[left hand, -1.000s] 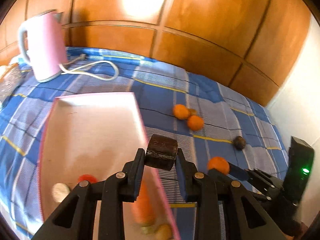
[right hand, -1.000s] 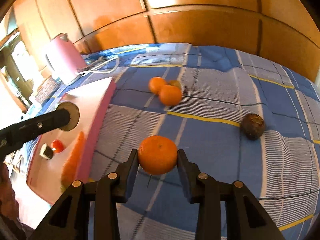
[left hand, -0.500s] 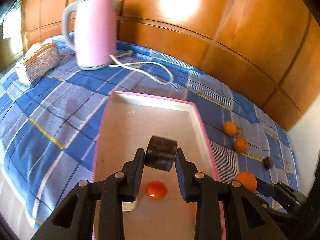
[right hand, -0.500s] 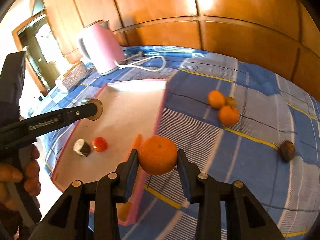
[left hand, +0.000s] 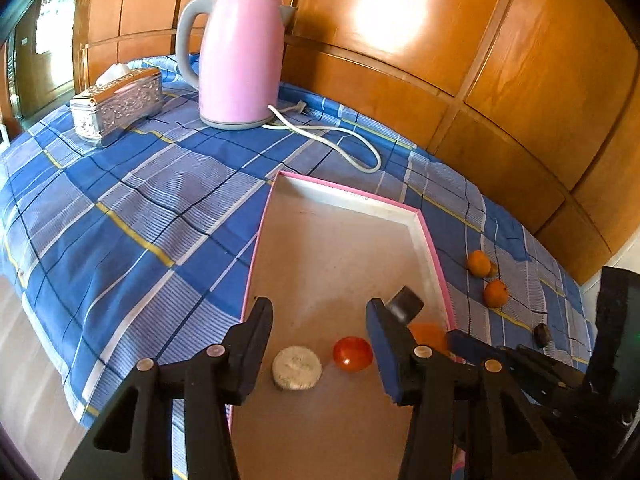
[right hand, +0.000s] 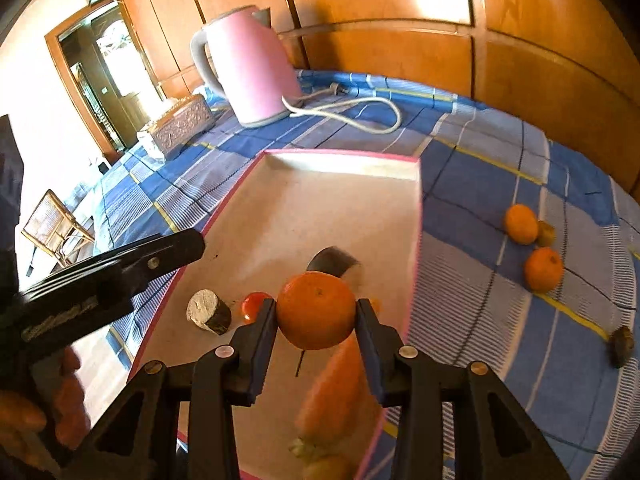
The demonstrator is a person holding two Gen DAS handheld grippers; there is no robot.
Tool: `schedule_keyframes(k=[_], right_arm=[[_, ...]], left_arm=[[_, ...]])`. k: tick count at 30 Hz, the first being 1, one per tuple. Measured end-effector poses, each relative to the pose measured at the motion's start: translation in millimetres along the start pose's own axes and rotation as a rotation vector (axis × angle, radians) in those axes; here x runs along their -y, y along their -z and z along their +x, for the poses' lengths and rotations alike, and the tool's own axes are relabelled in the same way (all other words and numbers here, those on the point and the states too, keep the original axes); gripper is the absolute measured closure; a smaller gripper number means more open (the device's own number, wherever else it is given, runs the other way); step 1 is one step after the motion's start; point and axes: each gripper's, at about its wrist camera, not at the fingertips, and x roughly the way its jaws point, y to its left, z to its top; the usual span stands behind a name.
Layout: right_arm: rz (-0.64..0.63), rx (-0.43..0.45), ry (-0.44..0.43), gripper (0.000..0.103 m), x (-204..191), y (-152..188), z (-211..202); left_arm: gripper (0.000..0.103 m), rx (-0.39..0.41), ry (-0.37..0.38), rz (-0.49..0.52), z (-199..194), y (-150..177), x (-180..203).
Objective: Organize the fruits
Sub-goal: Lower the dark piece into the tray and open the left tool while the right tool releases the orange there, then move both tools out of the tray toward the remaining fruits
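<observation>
fingers of the right gripper clench a round orange mandarin above the shallow pink-rimmed tray; the left gripper is spread wide, grasping nothing, over the tray on the blue checked tablecloth. a dark cylindrical piece sits blurred near the tray's right rim. 2 mandarins lie on the cloth.

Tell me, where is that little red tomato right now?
The red tomato lies inside the pink-rimmed tray, near its front end, just right of the white-topped dark chunk. In the right wrist view it peeks out left of the held orange.
</observation>
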Motion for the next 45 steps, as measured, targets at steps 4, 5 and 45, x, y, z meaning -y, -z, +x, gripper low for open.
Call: schedule_keyframes(k=[4, 5, 45], right_arm=[[-0.002, -0.016, -0.026, 0.061, -7, 6, 2], [-0.005, -0.017, -0.026, 0.061, -8, 8, 2], [0.215, 0.126, 0.137, 0.061, 65, 45, -59]], left_arm=[[0.051, 0.008, -0.005, 0.004, -5, 4, 1], [0.05, 0.009, -0.004, 0.005, -6, 5, 2], [0.05, -0.021, 0.054, 0.222, -13, 36, 77]])
